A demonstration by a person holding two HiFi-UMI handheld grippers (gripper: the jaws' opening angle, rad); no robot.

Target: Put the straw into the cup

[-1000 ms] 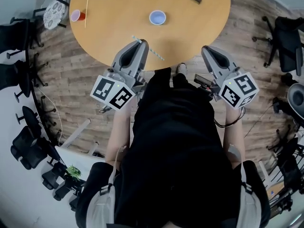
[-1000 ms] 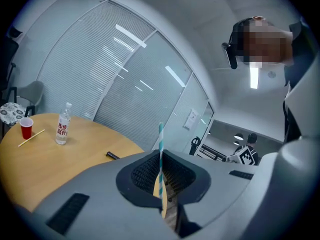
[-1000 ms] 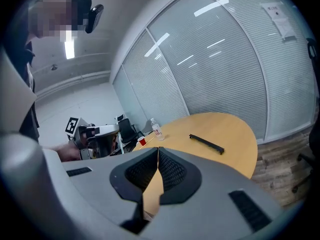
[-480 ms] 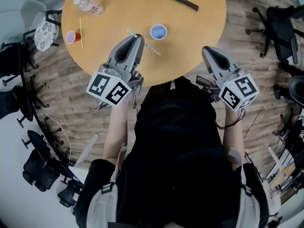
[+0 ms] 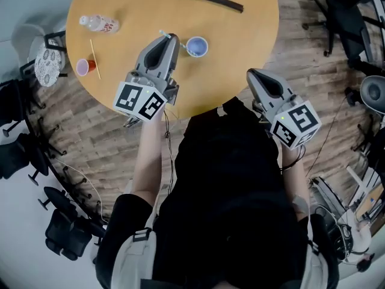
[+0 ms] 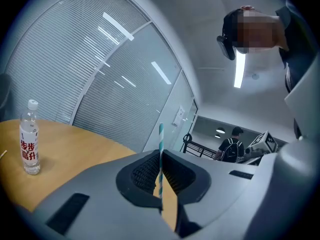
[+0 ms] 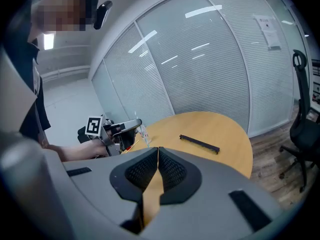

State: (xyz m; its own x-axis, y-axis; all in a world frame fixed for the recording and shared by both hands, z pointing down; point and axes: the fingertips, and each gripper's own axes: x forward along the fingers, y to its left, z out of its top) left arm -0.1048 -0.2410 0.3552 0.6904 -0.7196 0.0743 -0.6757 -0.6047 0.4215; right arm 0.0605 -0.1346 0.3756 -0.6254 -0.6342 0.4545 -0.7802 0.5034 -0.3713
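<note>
Left gripper [image 5: 171, 37] jaws pinching striped straw [image 6: 160, 144], just beside blue cup [image 5: 197, 46]; right gripper [image 5: 250, 73] jaws pressed together, empty, at table [image 5: 132, 5] edge.

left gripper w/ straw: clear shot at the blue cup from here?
Probably yes. The left gripper, shut on the straw, sits just left of the blue cup in the head view, with only bare table between them. The right gripper is at the table's edge, out of the way.
</note>
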